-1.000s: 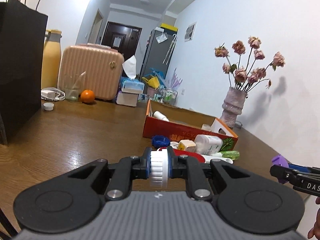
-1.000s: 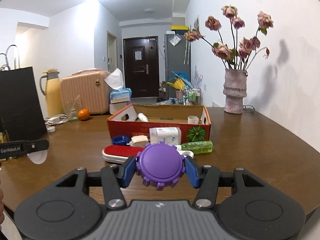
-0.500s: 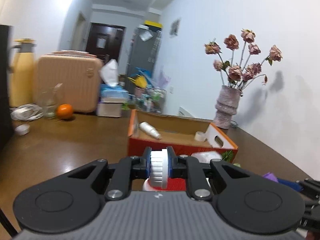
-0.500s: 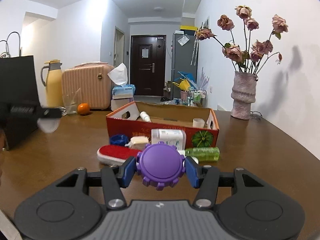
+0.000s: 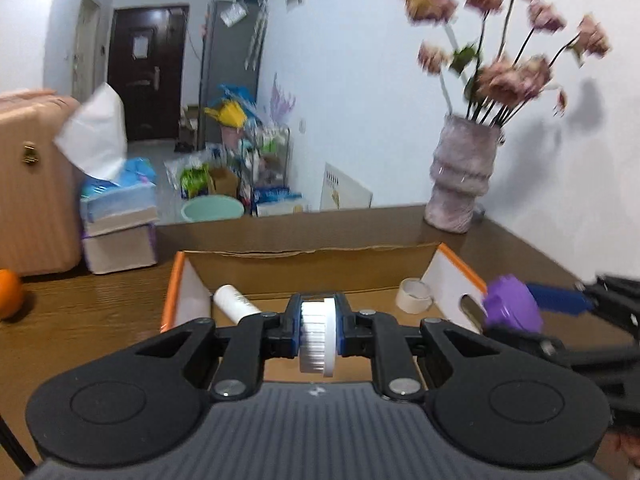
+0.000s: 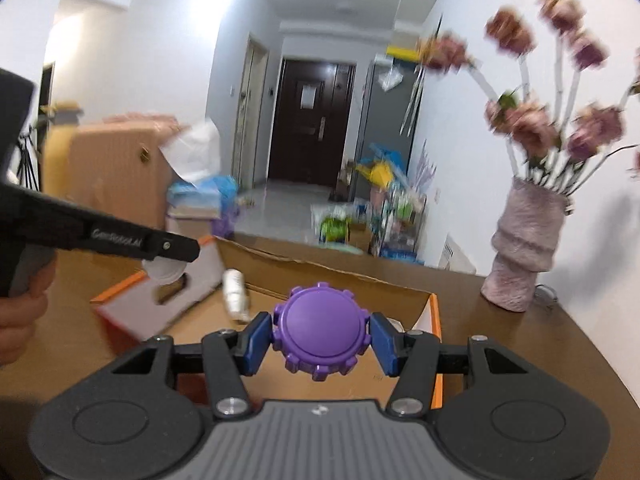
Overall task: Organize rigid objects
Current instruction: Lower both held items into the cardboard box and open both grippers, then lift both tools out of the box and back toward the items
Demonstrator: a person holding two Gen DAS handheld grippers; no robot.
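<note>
My left gripper (image 5: 318,334) is shut on a white ribbed cap (image 5: 318,340), held edge-on over the open orange cardboard box (image 5: 308,258). My right gripper (image 6: 322,338) is shut on a purple toothed lid (image 6: 320,330), held above the same box (image 6: 434,320) near its right end. In the left wrist view the purple lid (image 5: 512,306) shows at the box's right wall. In the right wrist view the left gripper (image 6: 164,266) with its white cap hangs at the box's left wall. Inside the box lie a white bottle (image 5: 236,304) and a roll of tape (image 5: 414,294).
A grey vase of dried roses (image 5: 462,184) stands on the brown table (image 5: 100,312) behind the box's right end. A tissue pack on a stack of boxes (image 5: 116,216), a pink suitcase (image 5: 32,184) and an orange (image 5: 10,292) sit at the left.
Both grippers have swept forward from in front of the box to above it, each keeping its cap. The loose items in front of the box have dropped out of view.
</note>
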